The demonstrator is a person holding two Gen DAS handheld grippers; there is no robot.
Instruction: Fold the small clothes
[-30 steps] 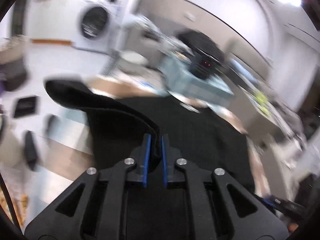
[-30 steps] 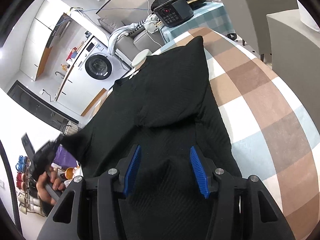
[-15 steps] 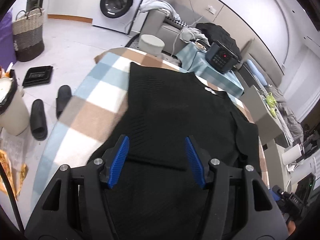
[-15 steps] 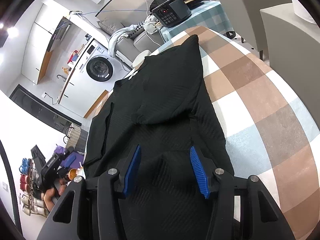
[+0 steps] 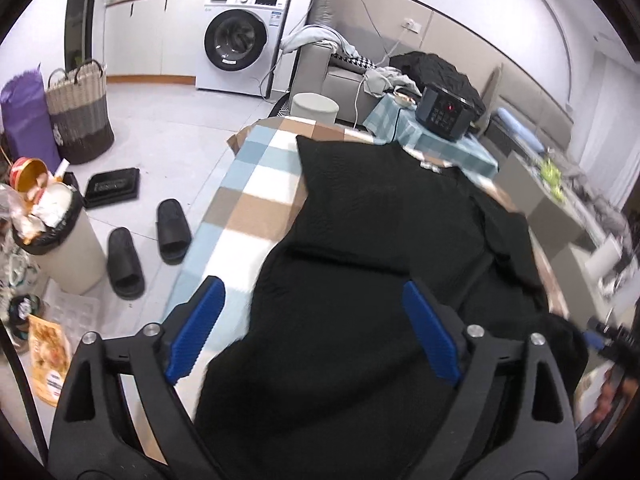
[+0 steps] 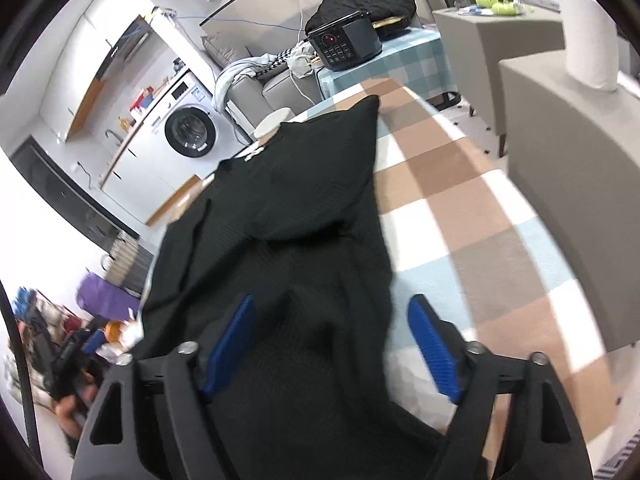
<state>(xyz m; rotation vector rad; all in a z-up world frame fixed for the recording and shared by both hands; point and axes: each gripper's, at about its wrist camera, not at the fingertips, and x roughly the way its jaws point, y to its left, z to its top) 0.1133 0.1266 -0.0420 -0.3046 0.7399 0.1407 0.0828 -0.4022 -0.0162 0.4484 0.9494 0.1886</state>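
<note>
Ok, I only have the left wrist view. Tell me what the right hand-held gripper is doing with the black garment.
Observer: The right hand-held gripper has its jaws opening. The black garment lies between them, and neither pad presses it.
Operator: Describe the fabric there.
Observer: A raised wrinkle sits between its fingers.
Operator: Now the table on that side.
Observer: The checked cloth lies bare to the right of the garment.
</note>
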